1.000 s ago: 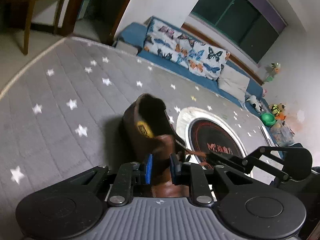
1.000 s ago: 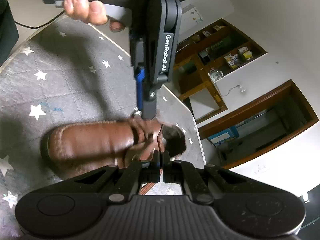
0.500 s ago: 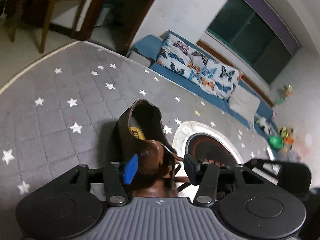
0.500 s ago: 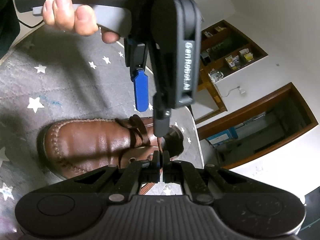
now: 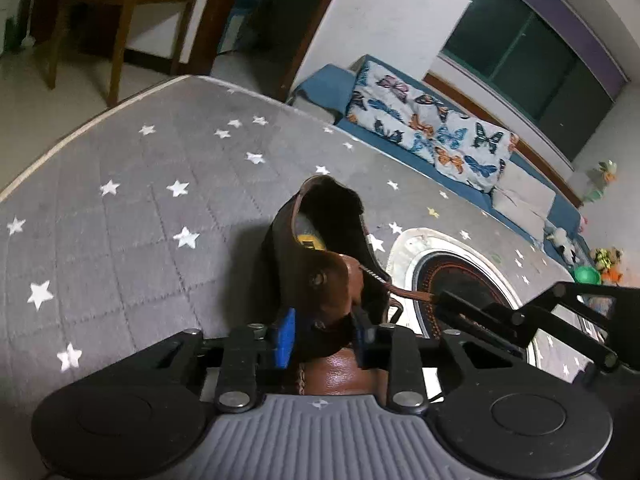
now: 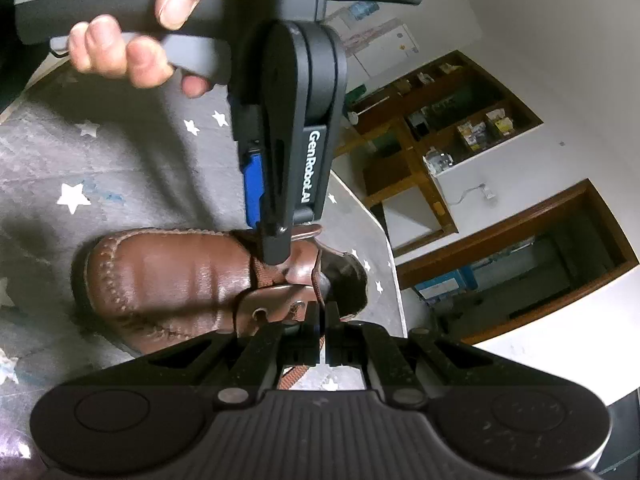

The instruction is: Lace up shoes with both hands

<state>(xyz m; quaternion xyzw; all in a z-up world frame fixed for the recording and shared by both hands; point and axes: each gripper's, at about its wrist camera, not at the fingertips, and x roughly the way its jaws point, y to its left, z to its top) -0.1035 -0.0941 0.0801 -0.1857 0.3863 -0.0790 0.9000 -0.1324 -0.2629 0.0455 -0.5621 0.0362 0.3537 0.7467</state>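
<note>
Left wrist view: shoe [image 5: 320, 280] sitting on starred rug [image 5: 120, 208]. Left gripper [image 5: 322, 338] fingers closing around shoe tongue, likely steadying it. Right gripper [image 6: 322, 316] fingers clamped shut on lace [image 5: 412, 293], pulling it taut sideways from shoe. Round mat [image 5: 460, 276] lying beside shoe, sofa [image 5: 440, 148] beyond; nothing obstructing.

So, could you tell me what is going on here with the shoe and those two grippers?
A person is lacing a brown leather shoe on a grey star-patterned mat, a hand-held gripper in each hand. The right gripper is shut on the brown lace beside the shoe's opening. The left gripper straddles the tongue area; its jaws have just been closing around it, though a firm grip isn't clear.
</note>
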